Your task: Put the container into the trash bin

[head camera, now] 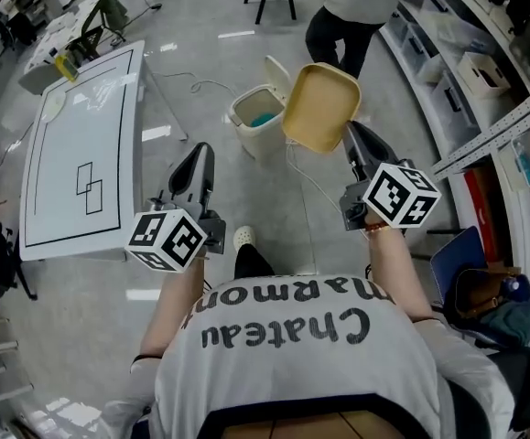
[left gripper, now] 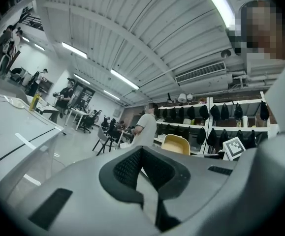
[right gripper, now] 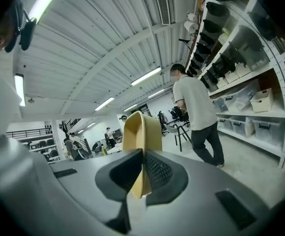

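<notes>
My right gripper point(head camera: 348, 135) pinches the container point(head camera: 319, 106) by its rim, raised near the bin point(head camera: 257, 115) | my left gripper point(head camera: 199, 158) pressed together, empty | likely light, stiff plastic; rim hold suits, may swing

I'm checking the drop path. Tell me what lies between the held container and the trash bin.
Nothing. In the head view the container, clamped in the right hand-held gripper, hangs beside the open trash bin, with no object between them.
</notes>
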